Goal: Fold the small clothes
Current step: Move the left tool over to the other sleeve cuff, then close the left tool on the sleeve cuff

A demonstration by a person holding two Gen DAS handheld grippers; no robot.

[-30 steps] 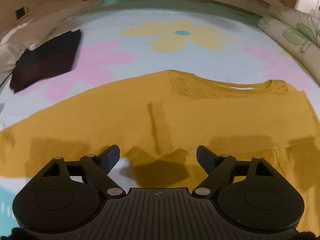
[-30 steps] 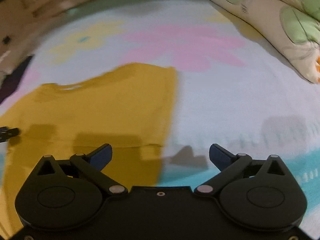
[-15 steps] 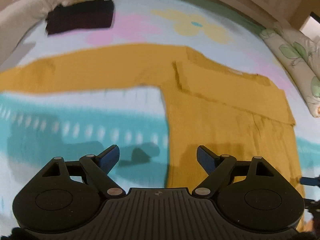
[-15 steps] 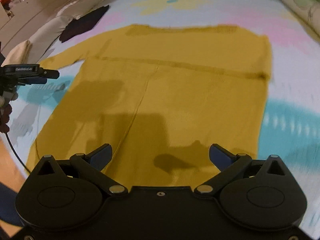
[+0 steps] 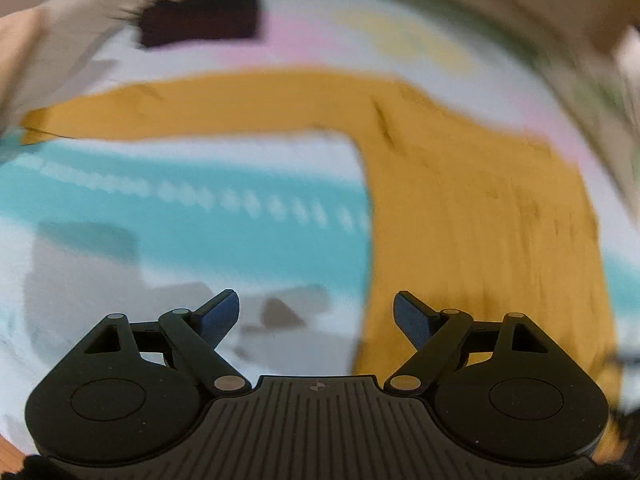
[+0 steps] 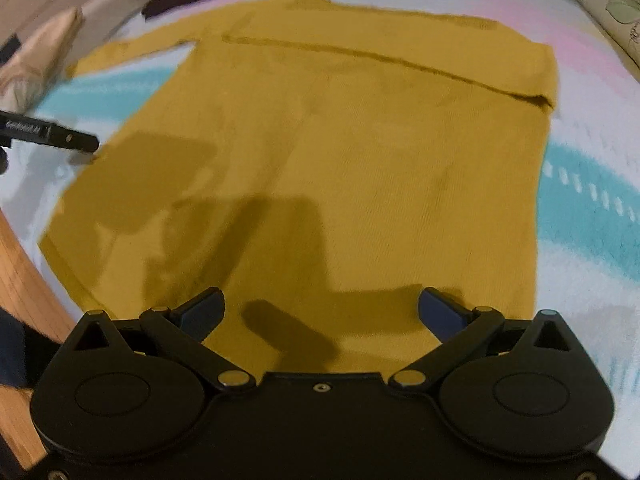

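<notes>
Sweater: we see the mustard-yellow sweater (image 6: 320,152) spread flat on the bed, hem nearest the right wrist camera, neckline at the far end, its right side folded over the chest.
Sleeve: in the left wrist view one long sleeve (image 5: 192,104) stretches out to the left from the body, lying flat on the sheet.
Right gripper: our right gripper (image 6: 320,312) hovers over the hem with its jaws spread wide, nothing between them.
Left gripper: our left gripper (image 5: 316,316) also has its jaws apart and empty, over the sheet just beside the sweater's left edge; this view is blurred.
Bedsheet: white sheet (image 5: 208,216) with teal bands and pink and yellow flowers.
Dark garment: a dark folded cloth (image 5: 200,20) lies beyond the sleeve, apart from it.
Pillow: a floral pillow (image 6: 612,12) sits at the far right.
</notes>
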